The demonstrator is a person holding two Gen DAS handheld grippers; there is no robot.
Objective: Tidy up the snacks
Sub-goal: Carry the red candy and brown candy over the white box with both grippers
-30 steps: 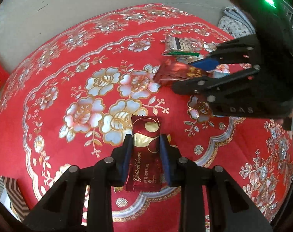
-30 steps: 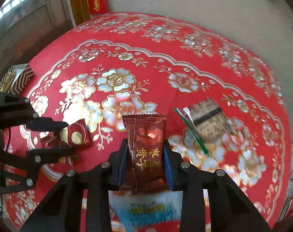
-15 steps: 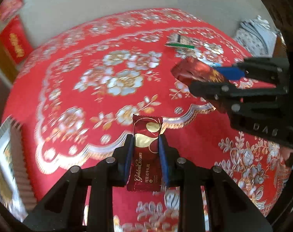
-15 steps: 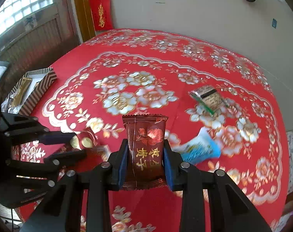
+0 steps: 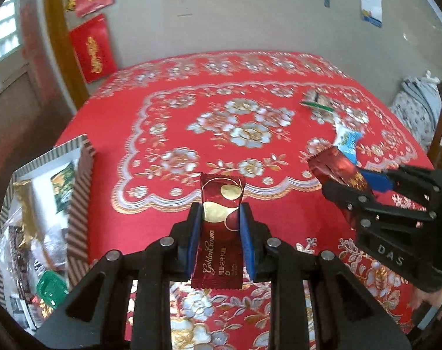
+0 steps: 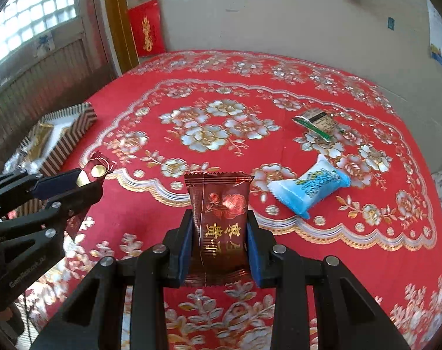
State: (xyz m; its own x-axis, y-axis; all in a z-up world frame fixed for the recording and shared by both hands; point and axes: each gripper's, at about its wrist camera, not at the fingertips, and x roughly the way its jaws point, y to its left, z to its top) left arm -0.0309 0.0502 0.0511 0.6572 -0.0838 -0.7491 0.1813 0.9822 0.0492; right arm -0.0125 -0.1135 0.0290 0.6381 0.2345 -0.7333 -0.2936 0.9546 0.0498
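My left gripper (image 5: 221, 227) is shut on a red Golden Crown snack packet (image 5: 219, 233), held above the red flowered tablecloth (image 5: 221, 134). My right gripper (image 6: 219, 242) is shut on a dark brown rose-printed snack packet (image 6: 218, 227), also held above the cloth. Each gripper shows in the other's view: the right one (image 5: 346, 186) at the right, the left one (image 6: 83, 180) at the left. A light blue snack packet (image 6: 308, 188) and a beige packet with a green edge (image 6: 316, 122) lie on the cloth at the right.
A striped open box (image 5: 40, 210) holding several packets sits at the table's left edge; it also shows in the right wrist view (image 6: 63, 134). A beige wall with red hangings (image 5: 92, 49) stands behind the table. A chair with patterned cloth (image 5: 419, 110) is at the right.
Both grippers have risen and pulled back from the cloth with their packets held. The striped box has come into the left wrist view, and the light blue packet now lies uncovered.
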